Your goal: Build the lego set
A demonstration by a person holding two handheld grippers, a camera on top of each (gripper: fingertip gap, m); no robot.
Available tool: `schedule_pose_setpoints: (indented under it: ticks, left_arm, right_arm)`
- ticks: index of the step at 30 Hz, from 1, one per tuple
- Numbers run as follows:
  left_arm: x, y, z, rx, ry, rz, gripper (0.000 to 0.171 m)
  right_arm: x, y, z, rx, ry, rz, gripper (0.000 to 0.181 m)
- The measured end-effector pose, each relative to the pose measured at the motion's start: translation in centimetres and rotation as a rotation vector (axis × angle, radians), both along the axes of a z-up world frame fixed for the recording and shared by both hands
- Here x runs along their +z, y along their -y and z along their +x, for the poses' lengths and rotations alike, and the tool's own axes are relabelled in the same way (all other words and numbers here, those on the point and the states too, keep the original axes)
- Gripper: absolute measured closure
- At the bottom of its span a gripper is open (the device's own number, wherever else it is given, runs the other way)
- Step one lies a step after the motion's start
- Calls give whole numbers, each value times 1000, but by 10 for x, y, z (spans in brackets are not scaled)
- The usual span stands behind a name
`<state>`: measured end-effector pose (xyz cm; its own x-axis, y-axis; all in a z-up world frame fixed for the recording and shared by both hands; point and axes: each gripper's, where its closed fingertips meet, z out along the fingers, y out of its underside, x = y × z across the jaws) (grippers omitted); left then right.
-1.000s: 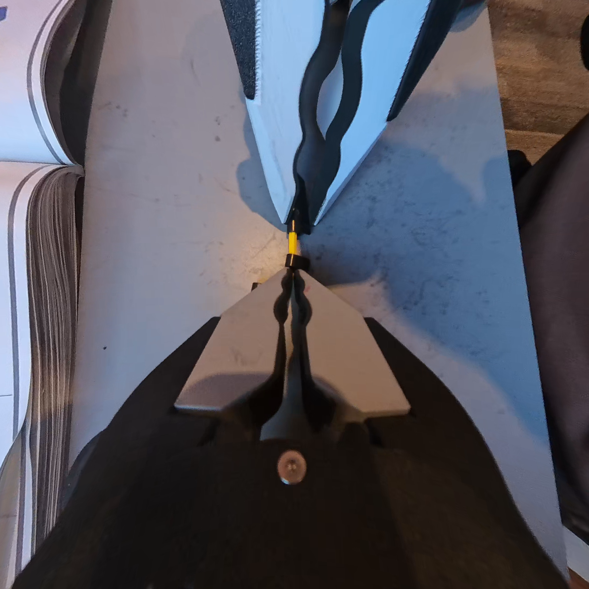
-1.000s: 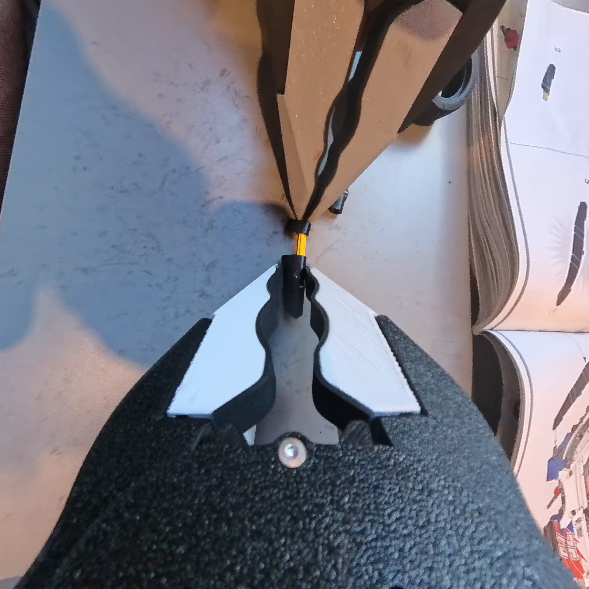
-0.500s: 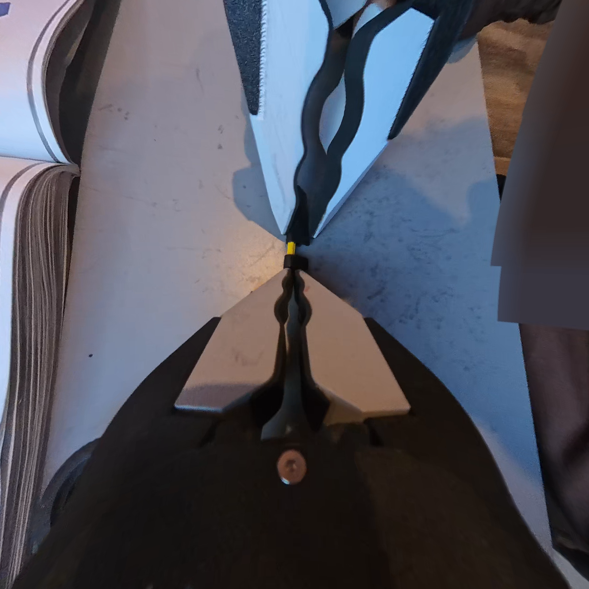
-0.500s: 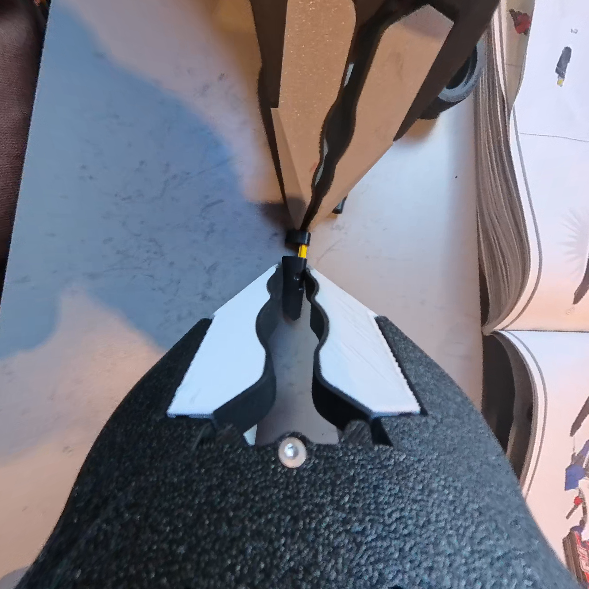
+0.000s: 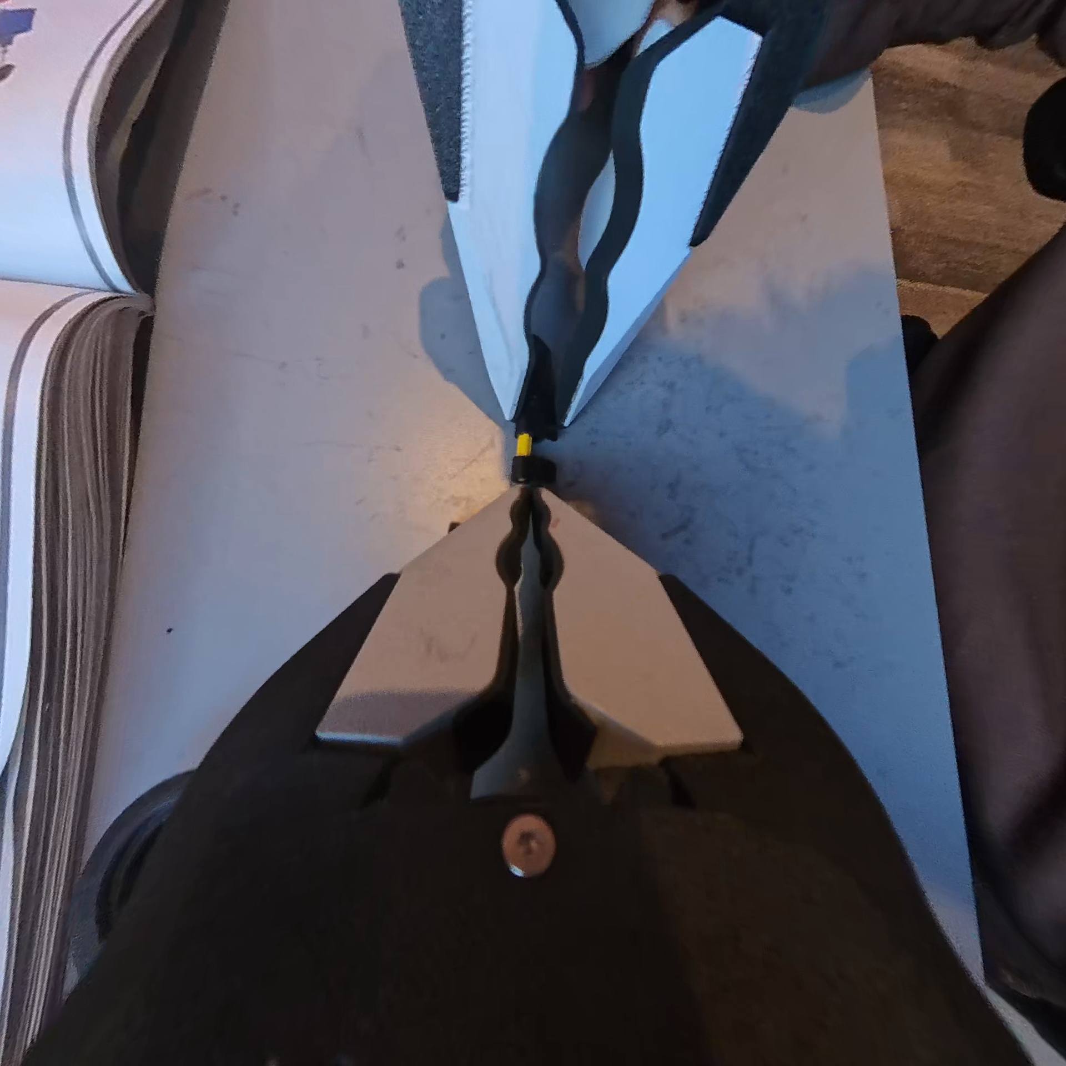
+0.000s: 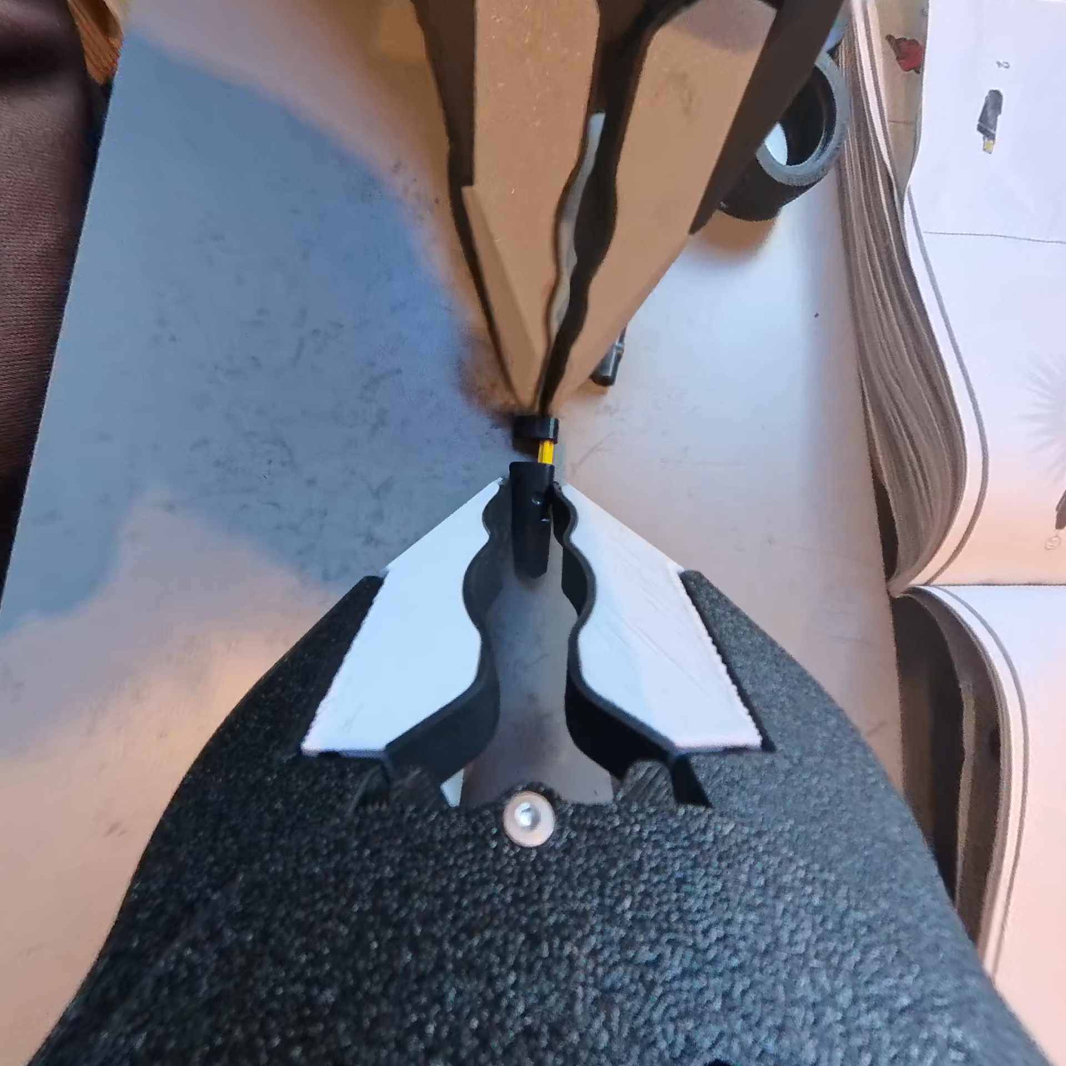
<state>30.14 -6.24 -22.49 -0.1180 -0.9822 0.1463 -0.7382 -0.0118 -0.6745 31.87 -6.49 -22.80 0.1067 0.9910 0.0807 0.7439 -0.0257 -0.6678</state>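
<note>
Right gripper (image 6: 533, 490) fingers (image 6: 623, 577) pinching black piece (image 6: 530, 519), yellow axle (image 6: 545, 451) ahead

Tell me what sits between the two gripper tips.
A short yellow axle bridges them, running from the small black bush at the left gripper into the black connector in the right gripper; both views show it.

two grippers (image 5: 529, 490) (image 6: 533, 479), one yellow axle (image 6: 544, 451), two black pieces (image 6: 536, 428) (image 6: 532, 519), one open booklet (image 6: 980, 346), one tape roll (image 6: 807, 144)

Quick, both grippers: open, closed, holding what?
Left gripper: closed on the black bush end of the yellow axle.
Right gripper: closed on the black connector.
</note>
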Motion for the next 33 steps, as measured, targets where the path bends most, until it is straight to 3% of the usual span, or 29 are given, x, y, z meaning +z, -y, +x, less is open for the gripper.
schedule_pose_setpoints:
  ticks: [15,26,28,31,33]
  left_arm:
    - [-1,1,3,-28,2,-6,162]
    - [2,0,18,-32,19,-28,165]
    - [7,10,28,-34,80,-70,171]
    - [6,4,22,-33,43,-14,171]
    - [10,-12,11,15,20,42,154]
  right_arm:
    - [0,0,0,6,-12,-9,169]
    - [1,1,-2,20,-29,-11,170]
    - [1,1,-4,19,-36,-20,169]
    - [1,0,-4,3,-40,-13,168]
    - [2,0,-3,1,-39,20,169]
